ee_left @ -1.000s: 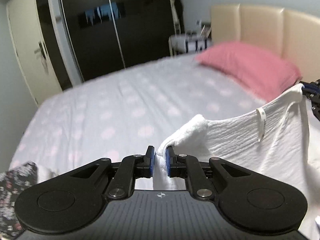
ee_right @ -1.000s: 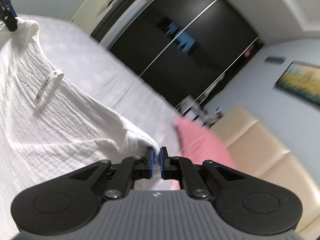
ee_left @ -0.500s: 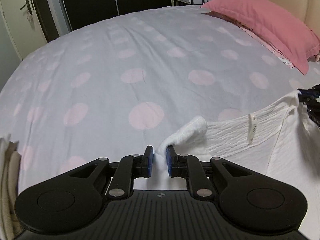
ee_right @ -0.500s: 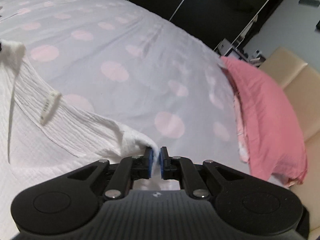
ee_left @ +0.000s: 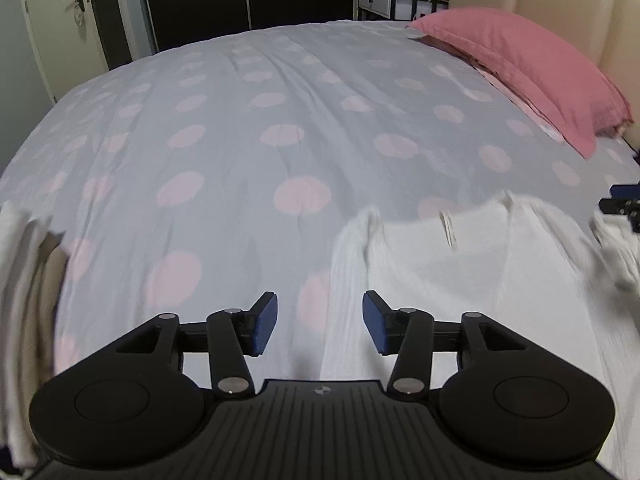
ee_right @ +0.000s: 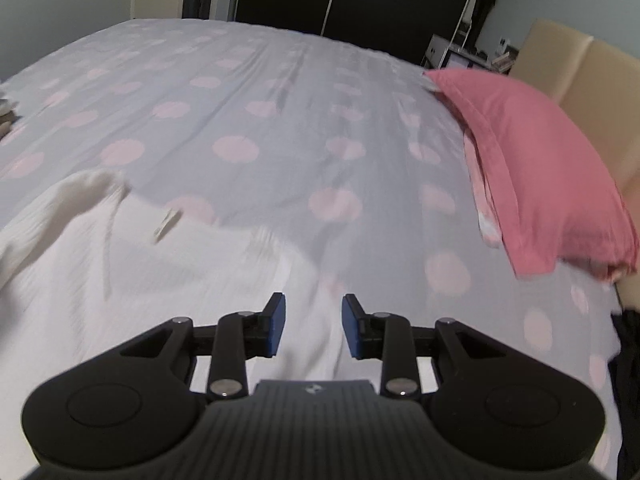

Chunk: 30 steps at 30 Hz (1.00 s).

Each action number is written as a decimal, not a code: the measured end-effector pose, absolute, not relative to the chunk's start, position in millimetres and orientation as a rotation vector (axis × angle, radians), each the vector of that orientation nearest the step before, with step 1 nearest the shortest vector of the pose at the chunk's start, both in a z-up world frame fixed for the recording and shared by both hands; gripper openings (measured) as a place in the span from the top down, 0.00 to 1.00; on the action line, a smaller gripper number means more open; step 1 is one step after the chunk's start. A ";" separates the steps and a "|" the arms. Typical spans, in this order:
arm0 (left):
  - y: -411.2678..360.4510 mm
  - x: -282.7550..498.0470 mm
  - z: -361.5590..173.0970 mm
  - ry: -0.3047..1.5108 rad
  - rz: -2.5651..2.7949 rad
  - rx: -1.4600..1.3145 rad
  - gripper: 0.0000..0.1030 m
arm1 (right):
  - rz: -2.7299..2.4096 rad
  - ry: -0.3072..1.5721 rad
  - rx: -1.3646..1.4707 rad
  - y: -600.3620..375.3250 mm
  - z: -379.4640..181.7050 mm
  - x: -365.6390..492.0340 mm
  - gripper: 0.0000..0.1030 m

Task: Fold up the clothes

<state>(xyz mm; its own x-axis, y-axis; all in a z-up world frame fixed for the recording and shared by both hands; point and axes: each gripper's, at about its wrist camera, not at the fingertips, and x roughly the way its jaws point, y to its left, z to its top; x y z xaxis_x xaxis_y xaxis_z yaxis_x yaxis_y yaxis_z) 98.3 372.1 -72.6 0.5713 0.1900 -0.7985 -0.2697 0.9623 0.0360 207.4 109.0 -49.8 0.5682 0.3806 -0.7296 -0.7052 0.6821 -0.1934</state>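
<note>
While jaws of left gripper [ee_left: 319, 322] and right gripper [ee_right: 313, 325] are opening, nothing pinched, let white shirt [ee_left: 460, 280] settle flat near pink pillow [ee_left: 520, 64]; smooth shoulders before folding.

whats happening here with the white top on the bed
A person is folding clothes with a two-finger tool in each hand. The white top lies spread on the polka-dot bedsheet, near the pink pillow. The jaws of the left tool and right tool are opening, with the top's fabric below the gaps but not pinched. The garment looks blurred, as if settling. More pale laundry sits at the left edge.
</note>
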 end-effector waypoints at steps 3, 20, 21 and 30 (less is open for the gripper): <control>363.4 59.2 -63.1 0.940 0.267 -0.084 0.54 | 0.684 0.738 -0.511 73.4 -45.2 175.8 0.67; 343.8 -92.1 -83.8 1.029 0.328 -0.273 0.50 | 0.565 0.938 -0.417 -83.6 -79.8 68.9 0.54; 342.0 -91.6 -84.6 1.031 0.324 -0.276 0.50 | 0.540 0.939 -0.425 -88.4 -85.3 68.5 0.54; 329.7 -91.2 -86.5 1.013 0.298 -0.273 0.50 | 0.589 0.932 -0.336 -115.5 -85.1 45.3 0.54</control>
